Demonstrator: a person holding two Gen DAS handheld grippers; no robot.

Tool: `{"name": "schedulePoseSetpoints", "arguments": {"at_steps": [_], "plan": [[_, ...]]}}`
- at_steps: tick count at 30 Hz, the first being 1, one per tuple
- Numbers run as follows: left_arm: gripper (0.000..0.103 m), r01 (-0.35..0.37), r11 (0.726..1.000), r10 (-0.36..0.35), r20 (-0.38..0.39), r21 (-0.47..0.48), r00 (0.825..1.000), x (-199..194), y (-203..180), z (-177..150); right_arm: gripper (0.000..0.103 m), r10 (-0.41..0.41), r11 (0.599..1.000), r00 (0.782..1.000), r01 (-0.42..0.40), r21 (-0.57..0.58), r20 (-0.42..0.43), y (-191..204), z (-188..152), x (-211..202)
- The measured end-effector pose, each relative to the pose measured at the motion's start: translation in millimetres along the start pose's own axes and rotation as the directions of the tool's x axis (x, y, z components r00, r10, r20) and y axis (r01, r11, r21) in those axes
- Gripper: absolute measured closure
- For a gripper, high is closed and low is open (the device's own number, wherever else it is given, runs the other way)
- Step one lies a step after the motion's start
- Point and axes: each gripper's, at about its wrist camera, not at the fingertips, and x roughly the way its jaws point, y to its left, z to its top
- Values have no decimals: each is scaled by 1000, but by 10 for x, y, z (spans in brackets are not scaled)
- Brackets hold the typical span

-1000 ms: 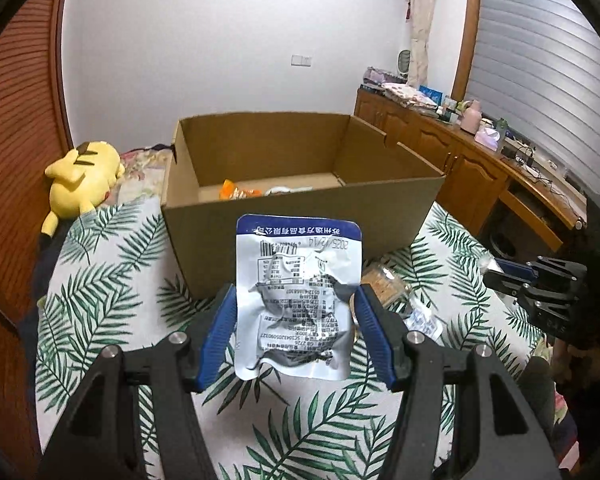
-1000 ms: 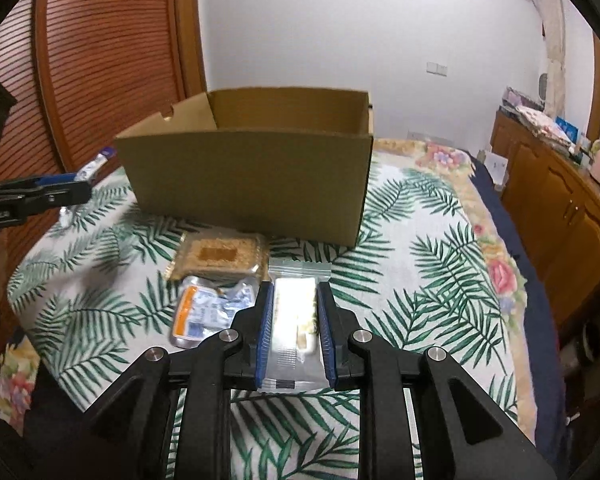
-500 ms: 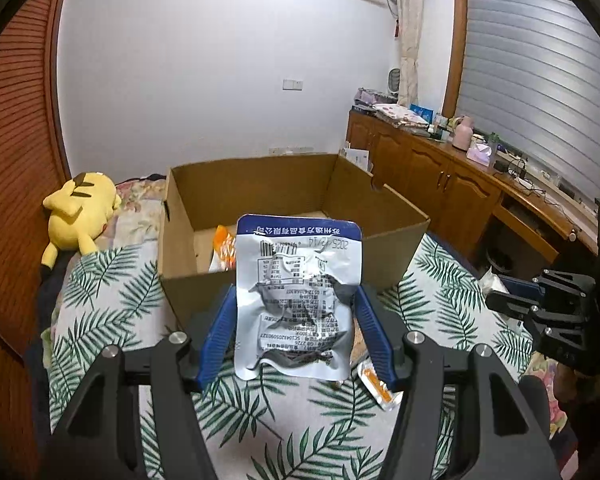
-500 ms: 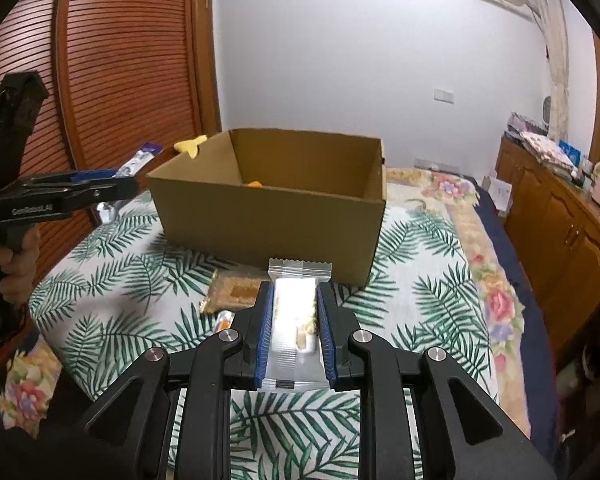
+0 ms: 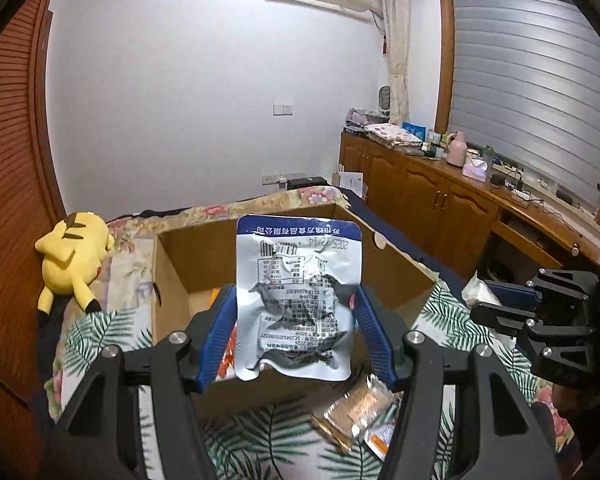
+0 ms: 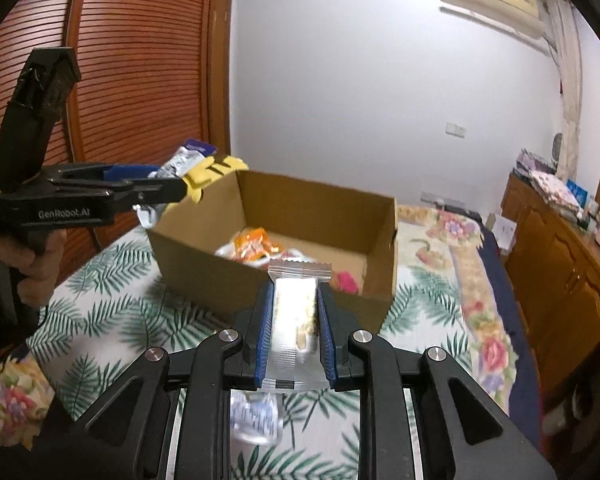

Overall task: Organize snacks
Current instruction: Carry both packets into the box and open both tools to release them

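Observation:
My left gripper [image 5: 296, 300] is shut on a silver foil pouch [image 5: 298, 300] with a blue top band, held upright in front of the open cardboard box [image 5: 172, 280]. My right gripper [image 6: 293, 300] is shut on a slim clear-wrapped snack bar [image 6: 294, 320], raised just before the box's near wall [image 6: 220, 276]. Inside the box lie an orange packet [image 6: 254, 244] and a pink one [image 6: 346, 282]. In the right wrist view the left gripper [image 6: 160, 190] hangs at the box's left corner with the pouch [image 6: 180, 164]. The right gripper [image 5: 500, 308] shows at the right edge of the left wrist view.
The box stands on a bed with a palm-leaf cover [image 6: 112, 304]. Loose snack packets [image 5: 356, 408] lie on the cover near the box. A yellow plush toy [image 5: 74, 256] rests at the back left. Wooden cabinets [image 5: 428, 204] run along the right, a slatted wooden door [image 6: 132, 80] on the left.
Both grippers have risen and moved toward the box with their snacks still held; the box interior now shows from above, and the loose packets have dropped low in view.

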Motion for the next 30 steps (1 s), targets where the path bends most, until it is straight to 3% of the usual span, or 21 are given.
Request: {"name": "schedulePoseSetpoints", "arguments": {"at_steps": [14,30], "plan": [[43,-22,999,20,-43,-27,999,570,313,86,83,45,999,999,-45,-14,21,-13,401,561],[43,-21,999,15,-187,-29,982,1050,361,-112,83,103,994,991,-100,42,-85,-13,399,1365]]}}
